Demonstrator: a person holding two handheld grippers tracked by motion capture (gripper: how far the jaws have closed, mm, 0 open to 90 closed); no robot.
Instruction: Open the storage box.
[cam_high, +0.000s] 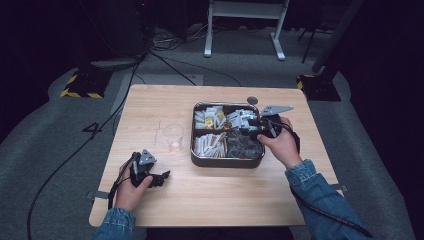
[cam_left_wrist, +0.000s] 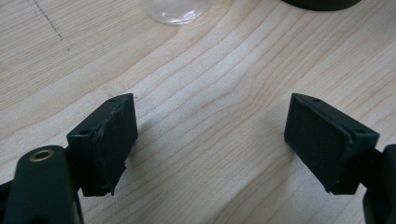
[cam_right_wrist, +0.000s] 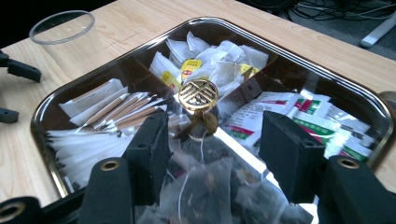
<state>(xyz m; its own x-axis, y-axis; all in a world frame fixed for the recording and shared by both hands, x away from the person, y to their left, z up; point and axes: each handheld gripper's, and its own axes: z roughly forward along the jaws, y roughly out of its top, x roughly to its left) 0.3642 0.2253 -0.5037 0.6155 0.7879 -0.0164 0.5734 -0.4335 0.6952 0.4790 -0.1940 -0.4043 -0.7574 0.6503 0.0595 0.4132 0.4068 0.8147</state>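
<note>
Two jaws of your right gripper (cam_right_wrist: 212, 126) stand partly apart over the middle of the tray (cam_high: 225, 162), one on each side of the brass knob (cam_right_wrist: 198, 94). The pads do not press on it yet and nothing is gripped. The knob sits upright at the tray's centre, where the four compartments meet, on what looks like a clear lid over the tea bags and paper sachets; glare makes the lid's edge hard to trace. The step in hand seems to be taking that knob, so bring the pads level with its narrow stem under the round head rather than on the head itself, which would likely slip out. Centre the knob between the pads before you close, so neither pad pushes it sideways and drags the lid across the tray's rim. Close firmly, then lift straight up from the tray and keep the lid flat, since a tilted lid could catch the rim or swing. Your left gripper (cam_high: 162, 177) lies on the table well to the left of the tray and nearer to you, jaws spread wide and empty over bare wood. The empty glass (cam_high: 173, 137) stands just left of the tray, so keep the lid's path clear of it.
</note>
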